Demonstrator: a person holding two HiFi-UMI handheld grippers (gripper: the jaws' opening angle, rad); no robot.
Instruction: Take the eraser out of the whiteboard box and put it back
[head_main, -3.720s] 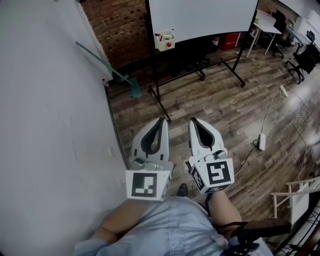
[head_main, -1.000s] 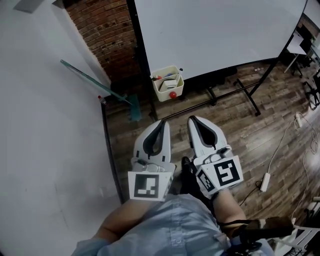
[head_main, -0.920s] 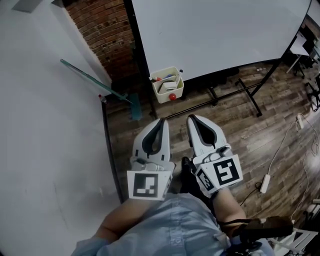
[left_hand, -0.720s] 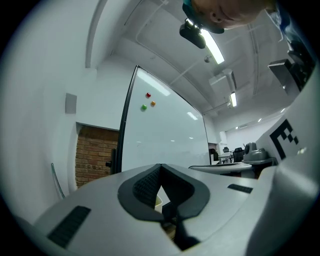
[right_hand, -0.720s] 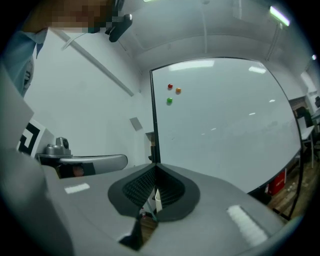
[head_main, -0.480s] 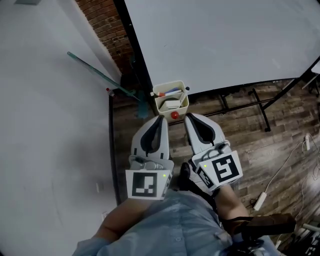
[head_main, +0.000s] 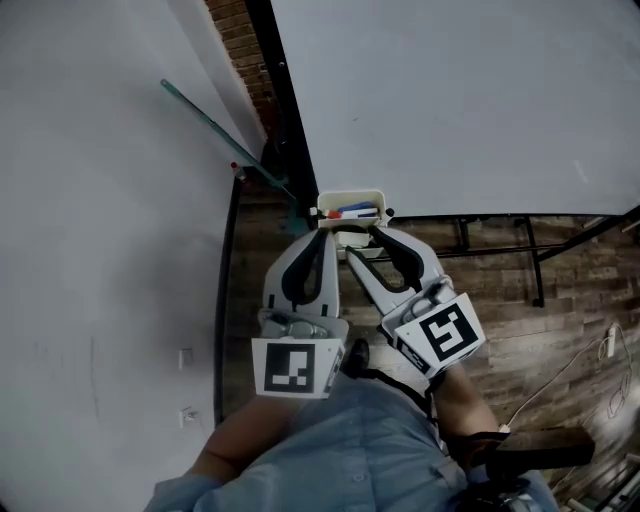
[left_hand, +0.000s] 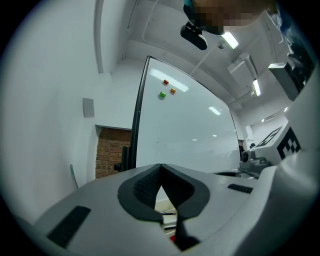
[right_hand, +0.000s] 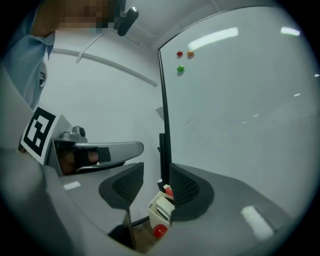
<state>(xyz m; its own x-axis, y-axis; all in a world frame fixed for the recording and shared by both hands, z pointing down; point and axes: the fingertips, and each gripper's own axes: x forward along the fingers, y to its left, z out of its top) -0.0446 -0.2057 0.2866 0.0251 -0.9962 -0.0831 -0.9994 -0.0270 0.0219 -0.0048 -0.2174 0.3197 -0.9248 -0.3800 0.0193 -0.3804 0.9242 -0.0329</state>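
The cream whiteboard box (head_main: 350, 204) hangs at the whiteboard's lower left corner, just beyond both grippers' tips. In the right gripper view the box (right_hand: 159, 212) shows past the jaws, holding a pale eraser (right_hand: 164, 207), a red-capped marker (right_hand: 167, 190) and a red round magnet (right_hand: 159, 230) on its front. My right gripper (head_main: 366, 241) (right_hand: 152, 187) points level at the box; its jaws are opening and nothing is between them. My left gripper (head_main: 322, 238) (left_hand: 161, 168) is alongside it, shut and empty.
The whiteboard (head_main: 450, 100) fills the upper right, with a black frame post (head_main: 285, 120) and stand legs (head_main: 530, 255). A white wall (head_main: 100, 200) runs along the left. A teal-handled tool (head_main: 215, 130) leans in the corner. Small magnets (left_hand: 163, 94) sit high on the board.
Both grippers have come forward until their tips are right at the box. The right gripper's jaws, shut before, now stand apart.
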